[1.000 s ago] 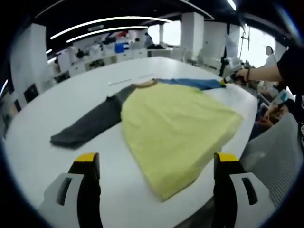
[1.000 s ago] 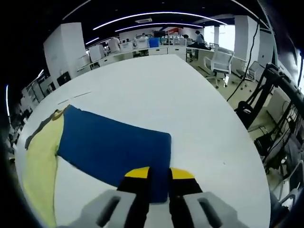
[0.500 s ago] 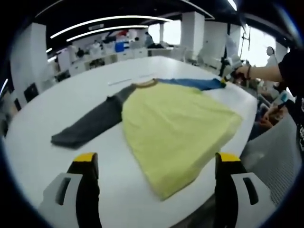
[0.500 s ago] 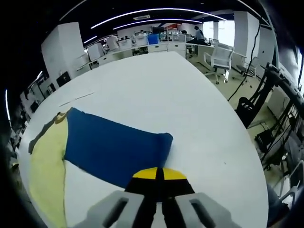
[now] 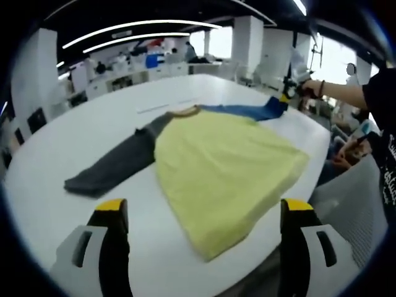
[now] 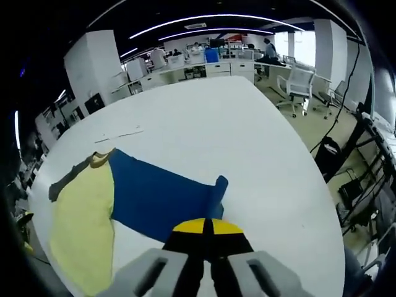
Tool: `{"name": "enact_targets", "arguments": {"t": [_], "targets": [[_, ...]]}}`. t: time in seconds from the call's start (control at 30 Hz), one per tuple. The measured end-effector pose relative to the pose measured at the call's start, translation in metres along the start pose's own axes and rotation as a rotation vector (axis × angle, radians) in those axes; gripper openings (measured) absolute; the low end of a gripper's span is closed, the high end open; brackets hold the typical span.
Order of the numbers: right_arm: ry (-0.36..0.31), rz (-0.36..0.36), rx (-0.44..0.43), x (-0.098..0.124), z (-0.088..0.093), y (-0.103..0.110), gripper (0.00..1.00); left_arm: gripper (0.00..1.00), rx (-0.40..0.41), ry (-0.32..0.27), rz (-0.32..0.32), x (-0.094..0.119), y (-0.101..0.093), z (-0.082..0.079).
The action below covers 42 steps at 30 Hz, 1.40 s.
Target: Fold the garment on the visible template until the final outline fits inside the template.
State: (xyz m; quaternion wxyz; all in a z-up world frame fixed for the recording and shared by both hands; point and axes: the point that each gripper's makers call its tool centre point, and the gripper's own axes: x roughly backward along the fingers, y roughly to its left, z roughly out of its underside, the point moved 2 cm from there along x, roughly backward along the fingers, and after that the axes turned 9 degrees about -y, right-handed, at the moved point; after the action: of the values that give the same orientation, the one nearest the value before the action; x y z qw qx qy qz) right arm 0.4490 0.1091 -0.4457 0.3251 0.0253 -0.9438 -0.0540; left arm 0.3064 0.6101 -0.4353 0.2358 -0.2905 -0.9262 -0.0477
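Note:
A shirt lies spread on the white table: yellow body, grey sleeve to the left, blue sleeve at the far right. My left gripper stands open near the table's front edge, short of the yellow hem, with nothing between its jaws. In the right gripper view my right gripper is shut on the cuff of the blue sleeve, and the cuff end is lifted and curled above the table. The yellow body lies to the left. In the left gripper view the right gripper holds the cuff up at the far right.
A person's arm reaches in from the right. A grey chair stands close beside the table's near right edge. Desks and office chairs stand beyond the table. Thin marks show on the table past the collar.
The right gripper closed on the blue sleeve's cuff and has lifted it, drawing the cuff back toward the shirt. The left gripper has stayed open and nearly still.

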Motion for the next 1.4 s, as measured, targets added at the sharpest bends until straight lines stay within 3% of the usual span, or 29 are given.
{"name": "enact_targets", "arguments": {"t": [0.27,0.63,0.93,1.4], "targets": [[0.005,-0.045,0.031,-0.004,-0.014,0.027,0.00,0.99,0.036,-0.023,0.019,0.005,0.000,-0.007],[0.003,-0.105,0.077,-0.012,-0.029,0.068,0.00,0.98,-0.005,0.000,0.026,0.009,0.002,-0.002],[0.019,-0.174,0.111,-0.023,-0.025,0.115,0.00,0.98,-0.002,-0.001,0.047,0.008,0.001,-0.002],[0.041,-0.245,0.179,-0.028,-0.021,0.162,0.00,0.99,0.019,-0.004,0.056,0.007,0.000,-0.001]]}}
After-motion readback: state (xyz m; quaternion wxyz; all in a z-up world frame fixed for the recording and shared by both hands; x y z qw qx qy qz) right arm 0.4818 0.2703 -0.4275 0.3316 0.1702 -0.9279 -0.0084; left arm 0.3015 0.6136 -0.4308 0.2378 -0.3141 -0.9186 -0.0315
